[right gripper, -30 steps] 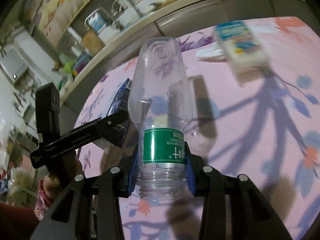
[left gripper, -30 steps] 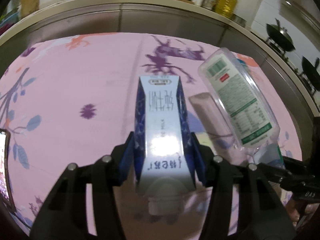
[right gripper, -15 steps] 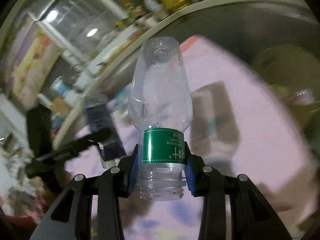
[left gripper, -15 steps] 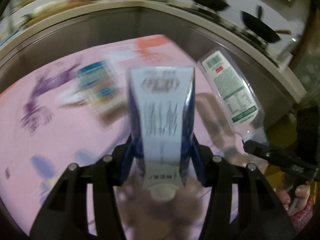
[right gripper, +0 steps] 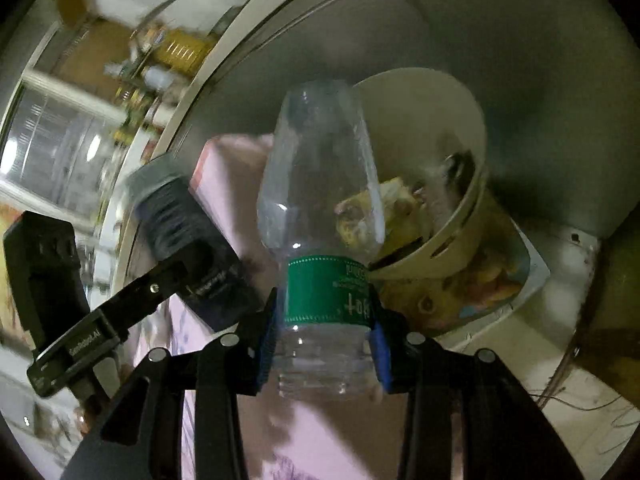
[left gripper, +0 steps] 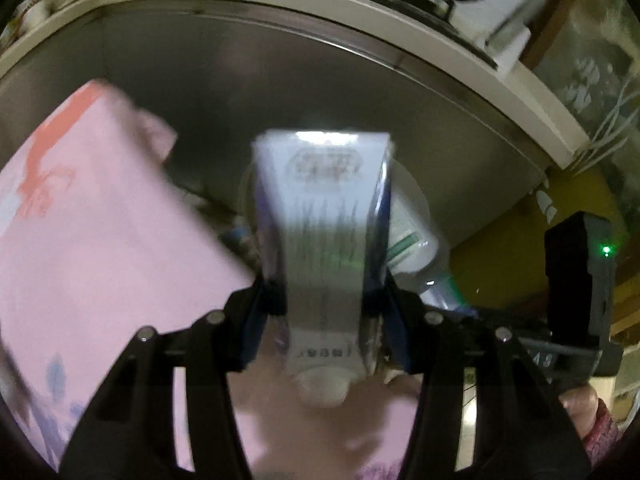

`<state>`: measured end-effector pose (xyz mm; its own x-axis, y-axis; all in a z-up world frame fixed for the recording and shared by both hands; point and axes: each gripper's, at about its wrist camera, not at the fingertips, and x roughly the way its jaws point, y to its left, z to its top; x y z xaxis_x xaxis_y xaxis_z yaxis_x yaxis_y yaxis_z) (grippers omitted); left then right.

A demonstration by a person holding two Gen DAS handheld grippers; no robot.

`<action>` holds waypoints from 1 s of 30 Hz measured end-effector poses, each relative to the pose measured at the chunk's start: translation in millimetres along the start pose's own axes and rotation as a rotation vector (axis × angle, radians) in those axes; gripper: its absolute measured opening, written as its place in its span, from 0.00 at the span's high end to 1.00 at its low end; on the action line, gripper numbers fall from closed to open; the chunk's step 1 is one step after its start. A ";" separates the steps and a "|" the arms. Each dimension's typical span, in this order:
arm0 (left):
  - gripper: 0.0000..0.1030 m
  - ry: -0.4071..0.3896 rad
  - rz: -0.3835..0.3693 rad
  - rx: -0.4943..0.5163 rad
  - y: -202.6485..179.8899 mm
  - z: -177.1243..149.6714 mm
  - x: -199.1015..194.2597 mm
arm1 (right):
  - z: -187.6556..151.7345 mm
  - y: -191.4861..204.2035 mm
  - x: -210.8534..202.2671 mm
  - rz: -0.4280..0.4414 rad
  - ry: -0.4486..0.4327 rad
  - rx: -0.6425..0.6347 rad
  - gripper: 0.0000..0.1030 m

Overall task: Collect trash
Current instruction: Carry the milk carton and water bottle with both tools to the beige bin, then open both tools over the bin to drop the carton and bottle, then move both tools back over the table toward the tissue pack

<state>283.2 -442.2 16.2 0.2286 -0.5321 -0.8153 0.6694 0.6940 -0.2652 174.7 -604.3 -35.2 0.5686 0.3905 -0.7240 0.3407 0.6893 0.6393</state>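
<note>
Bottle (right gripper: 320, 184) beside bin rim (right gripper: 476, 128)

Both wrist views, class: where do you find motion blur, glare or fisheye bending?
Left wrist view: the milk carton is smeared, its print unreadable, with glare along its top edge; the counter edge bows into a curve. Right wrist view: the plastic bottle and the right gripper look fairly sharp, while the shelves behind streak; the trash bin sits in dim light.
</note>
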 end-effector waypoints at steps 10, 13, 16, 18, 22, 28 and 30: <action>0.35 0.052 0.061 -0.033 7.7 26.5 43.4 | -10.6 -19.3 -30.0 -0.029 -0.252 0.003 0.38; 0.35 0.026 0.082 -0.029 16.5 15.5 27.8 | -23.4 -23.3 -40.8 -0.031 -0.327 0.005 0.38; 0.35 -0.014 0.100 -0.033 25.6 -8.3 3.5 | -41.8 -17.9 -49.1 -0.046 -0.400 -0.003 0.38; 0.35 -0.034 0.130 -0.034 31.1 -30.2 -13.0 | -48.8 -3.4 -45.5 -0.053 -0.410 -0.039 0.38; 0.35 -0.068 0.208 -0.032 43.2 -68.8 -37.9 | -67.7 20.7 -36.1 -0.027 -0.375 -0.112 0.38; 0.35 -0.130 0.338 -0.068 68.7 -126.0 -88.4 | -98.5 66.1 -14.0 0.027 -0.289 -0.198 0.38; 0.35 -0.151 0.371 -0.094 80.4 -143.9 -107.4 | -108.2 80.4 -7.6 0.041 -0.260 -0.221 0.38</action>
<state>210.8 -259.4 8.4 0.5483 -0.2981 -0.7813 0.4560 0.8898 -0.0194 116.8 -485.8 -6.3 0.7603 0.2713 -0.5902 0.1591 0.8031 0.5741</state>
